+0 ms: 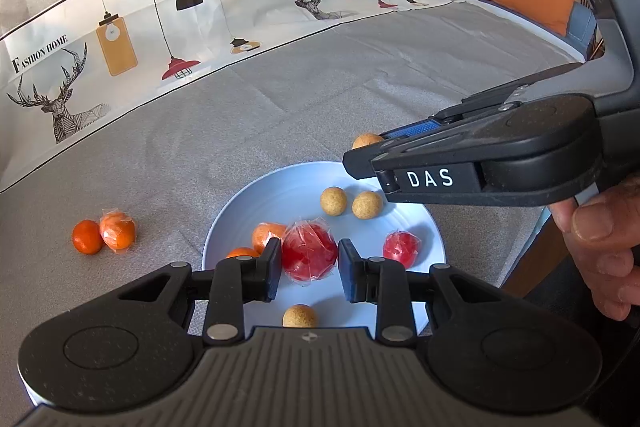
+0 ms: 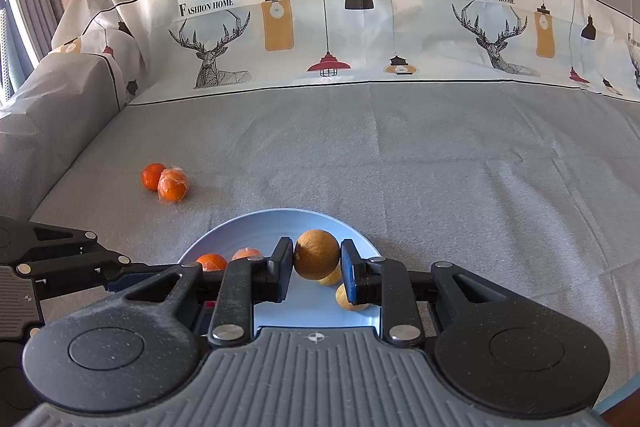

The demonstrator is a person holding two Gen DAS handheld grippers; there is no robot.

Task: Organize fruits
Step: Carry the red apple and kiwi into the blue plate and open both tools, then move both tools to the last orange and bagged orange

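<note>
Left wrist view: hovering low over a pale blue plate (image 1: 384, 231) on a grey sofa cover (image 1: 280, 107).
Left gripper (image 1: 309, 269): fingers parted, flanking a plastic-wrapped red fruit (image 1: 310, 253) on the plate; left pad close to the wrap, contact not clear, right pad apart from it.
On the plate: smaller wrapped red fruit (image 1: 401, 246) to the right; two tan balls (image 1: 333, 201) side by side toward the far rim; another tan ball (image 1: 300, 316) half cut off by the gripper body; wrapped orange (image 1: 266, 233) partly hidden behind the left finger, a second orange (image 1: 242, 252) barely showing.
Off the plate: bare mandarin (image 1: 86, 236) touching a wrapped mandarin (image 1: 118, 230), well apart to the left.
Right gripper (image 1: 362, 153): side-on above the far rim, clamped on a tan fruit (image 1: 366, 140), mostly hidden; hand (image 1: 600, 239) cut off at the frame edge.

Right wrist view: same plate (image 2: 248, 231), near half hidden beneath the gripper body.
Right gripper (image 2: 317, 259): fingers closed against both sides of the tan fruit (image 2: 317, 254), held above the plate.
Beneath it: two tan balls (image 2: 348, 301), both partly masked.
Left of the fingers: two oranges (image 2: 212, 262), only their tops visible.
Far left: left gripper (image 2: 120, 273), tips hidden, opening impossible to judge here.
On the cover: mandarin pair (image 2: 166, 182), beyond the plate.
</note>
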